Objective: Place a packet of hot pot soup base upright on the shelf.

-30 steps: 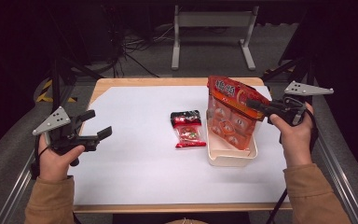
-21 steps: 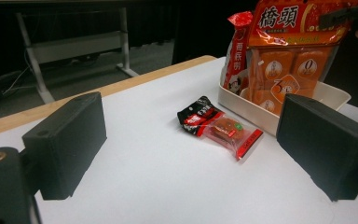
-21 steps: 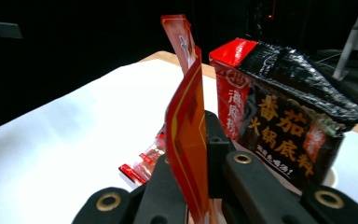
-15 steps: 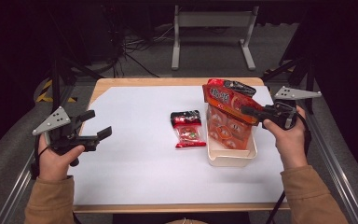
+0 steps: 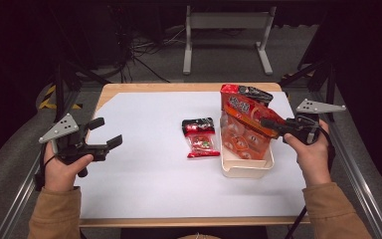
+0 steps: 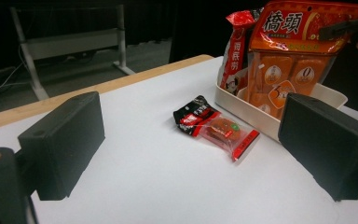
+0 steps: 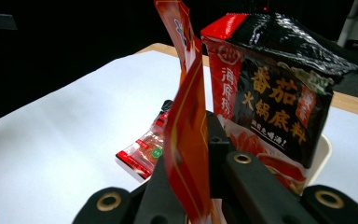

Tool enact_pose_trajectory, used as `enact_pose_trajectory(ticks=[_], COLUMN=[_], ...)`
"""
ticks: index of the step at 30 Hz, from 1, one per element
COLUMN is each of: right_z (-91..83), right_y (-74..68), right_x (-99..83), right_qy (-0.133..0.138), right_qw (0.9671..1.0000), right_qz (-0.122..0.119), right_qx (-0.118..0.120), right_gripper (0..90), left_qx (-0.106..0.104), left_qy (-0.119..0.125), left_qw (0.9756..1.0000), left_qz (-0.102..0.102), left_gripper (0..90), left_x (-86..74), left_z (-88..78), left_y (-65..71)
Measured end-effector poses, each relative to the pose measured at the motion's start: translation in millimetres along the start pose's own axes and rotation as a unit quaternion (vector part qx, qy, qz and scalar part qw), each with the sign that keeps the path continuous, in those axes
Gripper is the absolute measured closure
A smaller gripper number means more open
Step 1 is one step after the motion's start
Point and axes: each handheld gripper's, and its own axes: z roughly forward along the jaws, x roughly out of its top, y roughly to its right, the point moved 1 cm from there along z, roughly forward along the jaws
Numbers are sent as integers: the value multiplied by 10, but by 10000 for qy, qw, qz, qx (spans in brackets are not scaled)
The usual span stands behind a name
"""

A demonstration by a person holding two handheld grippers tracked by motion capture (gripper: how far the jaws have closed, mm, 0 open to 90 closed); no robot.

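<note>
- Your right gripper (image 5: 268, 123): at the right of the table; jaws clamped flat on the top edge of the orange snack bag (image 5: 244, 130); the bag's top seal runs up between the two black jaws in the right gripper view (image 7: 189, 140).
- Orange snack bag: upright, its lower end inside the cream tray (image 5: 246, 171); right of centre on the white table (image 5: 144, 184).
- Black-and-red soup base packet (image 5: 251, 93): upright in the same tray, just behind the orange bag on the far side.
- Small red-and-black sachet (image 5: 200, 138): flat on the table, just left of the tray; not touching it.
- Your left gripper (image 5: 110, 133): near the left edge, well apart from the sachet; jaws wide, nothing between them.
</note>
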Motion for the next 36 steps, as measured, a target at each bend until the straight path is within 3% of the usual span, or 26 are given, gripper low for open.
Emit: enact_pose_trajectory(ticks=[6,10,13,25,36], right_z=[-36,-42,-31,-192,-450], right_y=[9,-6,-10,4,22], right_x=[-44,-55,-77,-70,-115], right_qy=[11,18,-61,460,557], right_qw=[10000,10000,9999,9981,9975], right_qz=[67,69,25,25,28], right_qx=[-21,-56,-147,-397,-441], right_gripper=[898,875,815,515,441], left_qx=[-56,-64,-50,-117,-167], left_qy=[-20,-69,-130,-330,-476], left_qw=[10000,10000,9999,9994,9987], left_qz=[-13,-3,-8,-61,-113], left_gripper=[117,87,67,56,57], left_x=[-9,-9,-14,-31,-55], left_z=[63,125,163,285,385], left_y=[29,10,-9,-21,-26])
